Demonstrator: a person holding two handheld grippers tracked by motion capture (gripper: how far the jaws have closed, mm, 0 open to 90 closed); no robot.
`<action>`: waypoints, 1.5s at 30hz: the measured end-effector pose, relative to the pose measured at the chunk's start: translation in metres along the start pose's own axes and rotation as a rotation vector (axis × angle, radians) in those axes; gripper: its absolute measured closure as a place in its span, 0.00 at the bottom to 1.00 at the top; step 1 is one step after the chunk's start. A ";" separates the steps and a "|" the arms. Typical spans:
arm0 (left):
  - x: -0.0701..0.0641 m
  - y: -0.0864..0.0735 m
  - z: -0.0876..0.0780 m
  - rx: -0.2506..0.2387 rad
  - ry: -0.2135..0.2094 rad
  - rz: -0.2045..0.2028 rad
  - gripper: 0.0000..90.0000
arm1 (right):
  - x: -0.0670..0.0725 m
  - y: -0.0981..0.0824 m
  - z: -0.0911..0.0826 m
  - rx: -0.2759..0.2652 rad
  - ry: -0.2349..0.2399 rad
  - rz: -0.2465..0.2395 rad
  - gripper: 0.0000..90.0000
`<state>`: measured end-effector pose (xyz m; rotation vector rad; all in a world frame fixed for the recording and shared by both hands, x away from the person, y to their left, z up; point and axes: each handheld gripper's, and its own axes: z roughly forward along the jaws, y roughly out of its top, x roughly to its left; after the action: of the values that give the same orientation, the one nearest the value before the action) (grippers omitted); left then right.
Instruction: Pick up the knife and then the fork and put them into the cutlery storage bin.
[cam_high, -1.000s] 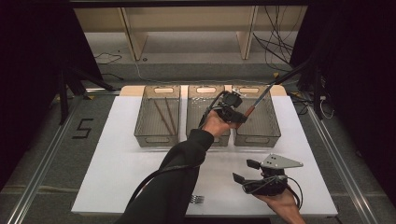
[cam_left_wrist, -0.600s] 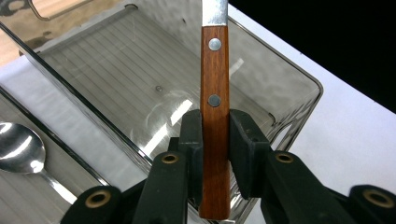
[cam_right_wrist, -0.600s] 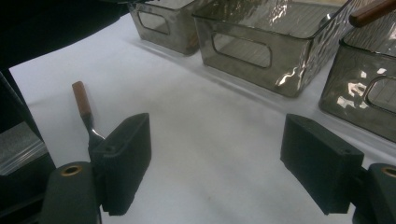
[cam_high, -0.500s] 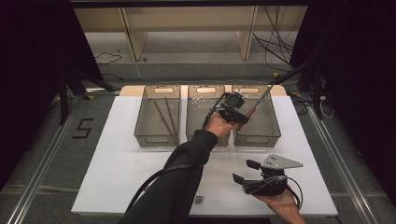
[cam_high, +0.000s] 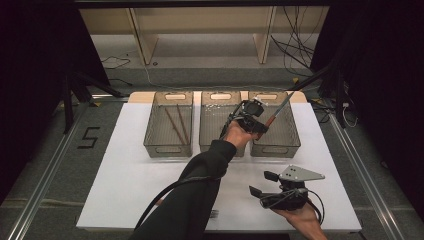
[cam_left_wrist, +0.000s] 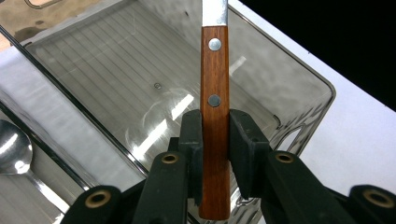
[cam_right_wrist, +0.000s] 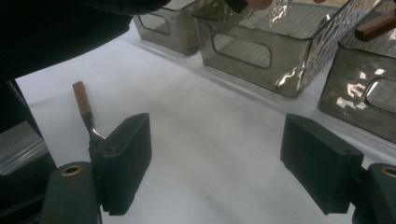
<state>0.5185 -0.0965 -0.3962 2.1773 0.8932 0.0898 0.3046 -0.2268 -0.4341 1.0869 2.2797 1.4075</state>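
My left gripper (cam_high: 261, 125) is clamped on the wooden handle of a riveted, steel-bladed knife (cam_left_wrist: 215, 100), held above the right-hand smoky clear plastic bin (cam_high: 292, 131) of three. In the high view the knife's long axis slants up and away to the right, blade outermost; in the left gripper view it runs straight out between my jaws, over the bin's bare ribbed floor. The bin lies directly below, so I judge that lowering and tipping the blade flat comes next. My right gripper (cam_high: 261, 183) rests near the white table's (cam_high: 125, 180) front edge, jaws wide apart, holding nothing; a brown-handled fork (cam_right_wrist: 84, 109) lies just beside it.
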 end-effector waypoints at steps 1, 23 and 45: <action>0.000 0.000 0.001 0.004 0.002 0.002 0.84 | 0.000 0.000 0.000 0.000 0.001 -0.001 0.28; 0.004 0.001 -0.039 0.033 0.005 0.027 0.35 | -0.001 0.000 0.000 0.003 -0.002 0.004 0.28; 0.034 -0.068 -0.135 -0.025 0.040 0.053 0.23 | -0.002 -0.001 0.003 0.007 -0.016 0.010 0.28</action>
<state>0.4605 0.0415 -0.3544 2.1834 0.8520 0.1703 0.3070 -0.2262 -0.4366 1.1085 2.2730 1.3906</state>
